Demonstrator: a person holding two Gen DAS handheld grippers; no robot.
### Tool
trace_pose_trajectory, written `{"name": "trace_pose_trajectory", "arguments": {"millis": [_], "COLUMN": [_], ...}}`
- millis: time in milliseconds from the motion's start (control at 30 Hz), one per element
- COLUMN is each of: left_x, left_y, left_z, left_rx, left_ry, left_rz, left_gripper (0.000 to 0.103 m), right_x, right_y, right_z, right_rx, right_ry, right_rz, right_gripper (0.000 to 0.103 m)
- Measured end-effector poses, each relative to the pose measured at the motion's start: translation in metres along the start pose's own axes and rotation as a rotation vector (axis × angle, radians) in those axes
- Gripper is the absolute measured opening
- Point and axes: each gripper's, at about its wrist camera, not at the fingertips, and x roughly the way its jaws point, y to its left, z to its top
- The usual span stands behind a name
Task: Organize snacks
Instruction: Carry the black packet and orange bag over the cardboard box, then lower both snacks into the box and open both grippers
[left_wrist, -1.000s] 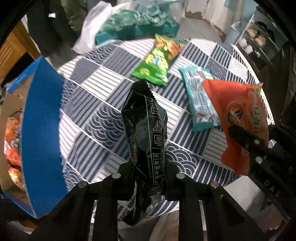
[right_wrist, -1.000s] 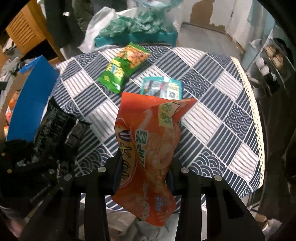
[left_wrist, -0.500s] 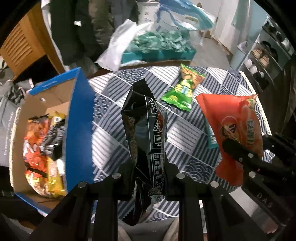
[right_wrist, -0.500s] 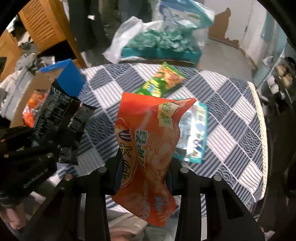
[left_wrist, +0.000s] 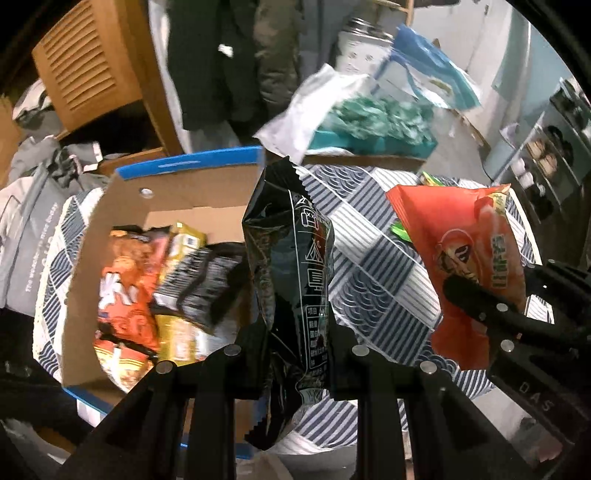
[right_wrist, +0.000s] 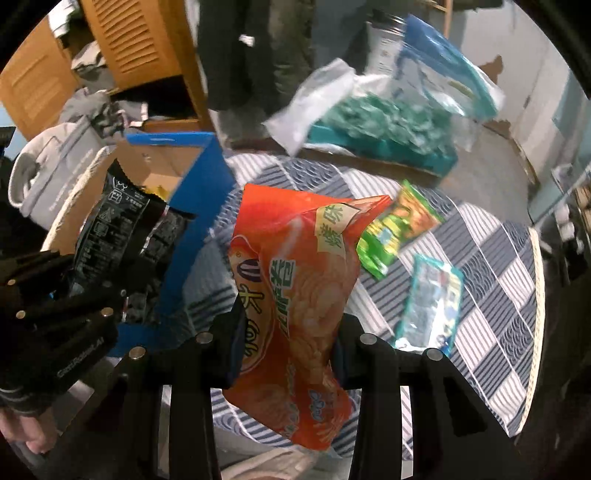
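Our left gripper (left_wrist: 295, 354) clamps the black bag (left_wrist: 291, 258) mid-frame; our right gripper (right_wrist: 288, 354) clamps the orange bag (right_wrist: 295, 280).

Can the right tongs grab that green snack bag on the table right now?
Probably not yet. The right tongs are shut on the orange chip bag, so they are occupied. The green snack bag itself lies uncovered on the tablecloth.
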Motion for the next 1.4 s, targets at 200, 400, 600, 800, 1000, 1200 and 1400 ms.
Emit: {"name": "trace_pose_trajectory", "arguments": {"millis": [200, 400, 600, 800, 1000, 1200, 1400], "left_x": [-0.004, -0.007, -0.009, -0.005, 0.004, 0.012, 0.025], "left_y": [0.040, 0.069, 0.095, 0.117, 0.138, 0.155, 0.168], "left_z": [0.003, 0.005, 0.005, 0.000, -0.004, -0.007, -0.011], "left_rx": [-0.054, -0.085, -0.118, -0.157, -0.187, -0.219, -0.241], "left_ry": [-0.017, -0.034, -0.041, -0.028, -0.013, 0.002, 0.033], "left_rz": [0.025, 0.060, 0.088, 0.093, 0.126, 0.144, 0.158], "left_gripper": [0.023, 0.023, 0.023, 0.023, 0.023, 0.023, 0.023], "right_x": [0.006, 0.011, 0.022, 0.034, 0.051, 0.063, 0.072], "right_y": [0.031, 0.066, 0.100, 0.127, 0.148, 0.161, 0.175], "right_z": [0.020, 0.039, 0.055, 0.066, 0.073, 0.082, 0.084], "right_rx": [-0.045, -0.097, -0.147, -0.183, -0.202, -0.202, -0.222], "right_ry": [-0.005, -0.011, -0.001, 0.012, 0.040, 0.055, 0.067], "right_rz": [0.026, 0.056, 0.080, 0.105, 0.132, 0.150, 0.160], "right_gripper": [0.037, 0.037, 0.037, 0.037, 0.037, 0.037, 0.037]}}
